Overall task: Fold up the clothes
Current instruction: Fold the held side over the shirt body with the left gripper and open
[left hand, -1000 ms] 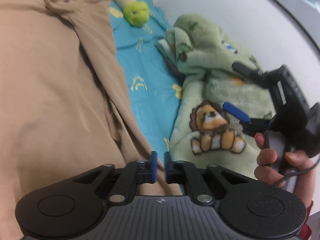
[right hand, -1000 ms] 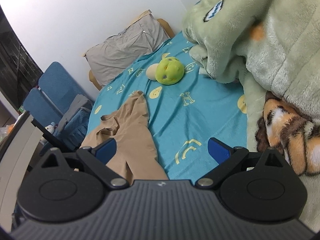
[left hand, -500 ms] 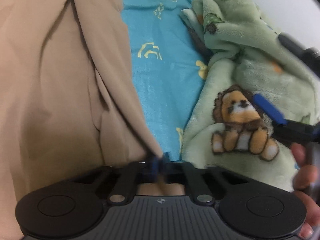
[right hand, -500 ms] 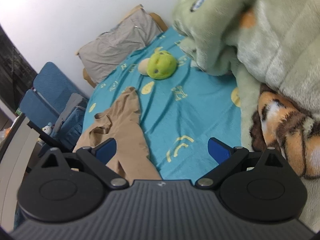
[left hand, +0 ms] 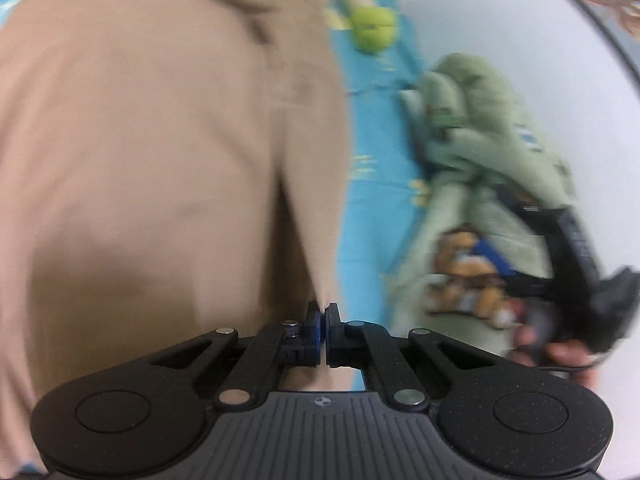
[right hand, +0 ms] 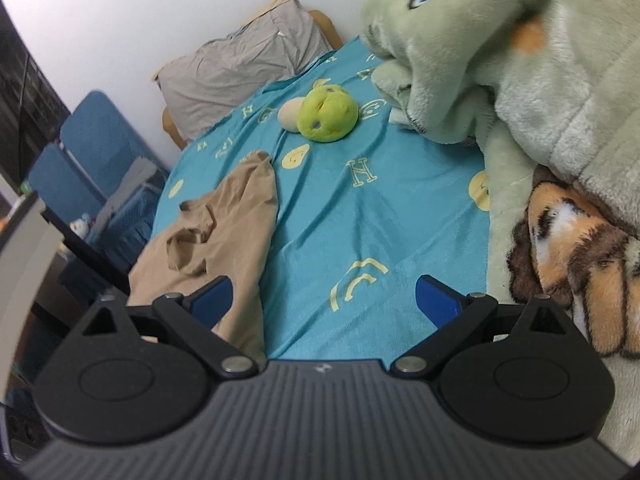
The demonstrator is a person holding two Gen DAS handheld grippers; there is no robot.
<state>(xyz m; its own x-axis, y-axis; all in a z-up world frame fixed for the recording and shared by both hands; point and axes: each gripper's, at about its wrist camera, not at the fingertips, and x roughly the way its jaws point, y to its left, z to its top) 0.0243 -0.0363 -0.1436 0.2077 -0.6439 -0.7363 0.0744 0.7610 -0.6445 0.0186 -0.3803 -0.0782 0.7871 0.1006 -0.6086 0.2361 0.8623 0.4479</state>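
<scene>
Tan garment (left hand: 160,160), sheet (right hand: 360,220) printed "H"

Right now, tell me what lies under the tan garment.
The tan garment lies on the blue bedsheet, which shows all along its right side. Whatever is beneath the cloth itself is covered. The left hand-held gripper pinches its edge.
</scene>
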